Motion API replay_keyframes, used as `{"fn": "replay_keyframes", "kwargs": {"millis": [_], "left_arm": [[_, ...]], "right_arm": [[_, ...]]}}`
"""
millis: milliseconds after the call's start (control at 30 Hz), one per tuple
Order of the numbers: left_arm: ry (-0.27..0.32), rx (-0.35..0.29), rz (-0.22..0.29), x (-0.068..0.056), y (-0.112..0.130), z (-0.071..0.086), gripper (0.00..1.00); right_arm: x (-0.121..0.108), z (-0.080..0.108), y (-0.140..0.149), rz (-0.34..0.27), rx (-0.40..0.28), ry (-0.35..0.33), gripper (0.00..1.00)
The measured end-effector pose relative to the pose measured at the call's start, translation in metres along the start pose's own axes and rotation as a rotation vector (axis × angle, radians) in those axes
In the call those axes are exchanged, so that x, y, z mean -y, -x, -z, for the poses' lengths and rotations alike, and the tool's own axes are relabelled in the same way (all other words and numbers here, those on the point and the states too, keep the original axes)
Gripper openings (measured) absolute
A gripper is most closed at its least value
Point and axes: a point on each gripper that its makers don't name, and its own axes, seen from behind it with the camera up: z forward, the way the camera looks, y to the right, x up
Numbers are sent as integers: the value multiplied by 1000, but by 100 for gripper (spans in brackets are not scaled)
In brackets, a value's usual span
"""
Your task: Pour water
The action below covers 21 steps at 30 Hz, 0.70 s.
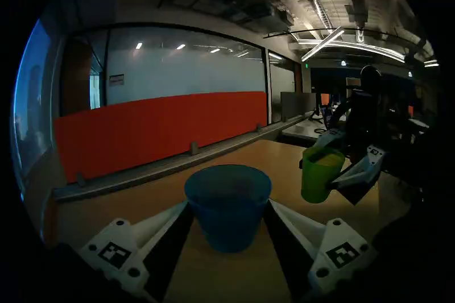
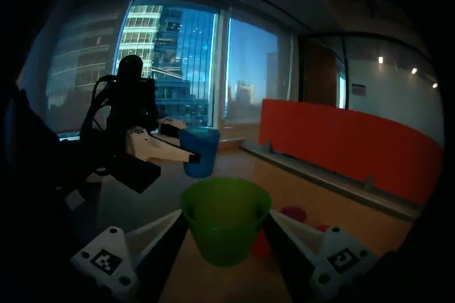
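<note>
Close up, left gripper view: left gripper point(image 1: 228, 205) pinches a blue cup point(image 1: 228, 215) between both fingers, over the desk point(image 1: 227, 280). Far beyond, ceiling strip lights point(image 1: 324, 43). Right gripper view: right gripper point(image 2: 226, 212) pinches a green cup point(image 2: 226, 232). Behind it are small red pieces point(image 2: 294, 213) on the desk, then tower-block windows point(image 2: 170, 58). Count: two cups, two grippers. Cups roughly upright, apart.

We're getting pretty dim shots here. In the left gripper view, ceiling strips point(image 1: 324, 43) at 1 o'clock do the lighting, and the blue cup point(image 1: 228, 206) looks dull. In the right gripper view the window point(image 2: 170, 58) at 11 o'clock glows, so the green cup point(image 2: 226, 220) sits backlit. Straight lines bow near the edges.
</note>
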Motion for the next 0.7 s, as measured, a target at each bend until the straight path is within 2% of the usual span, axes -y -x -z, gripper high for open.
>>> {"fn": "replay_keyframes", "kwargs": {"millis": [167, 700], "left_arm": [[-9, -12, -33, 1, -7, 2, 82], [-47, -18, -185, -2, -30, 1, 82]], "right_arm": [[1, -2, 1, -8, -1, -8, 88], [6, -16, 4, -6, -3, -25, 88]]}}
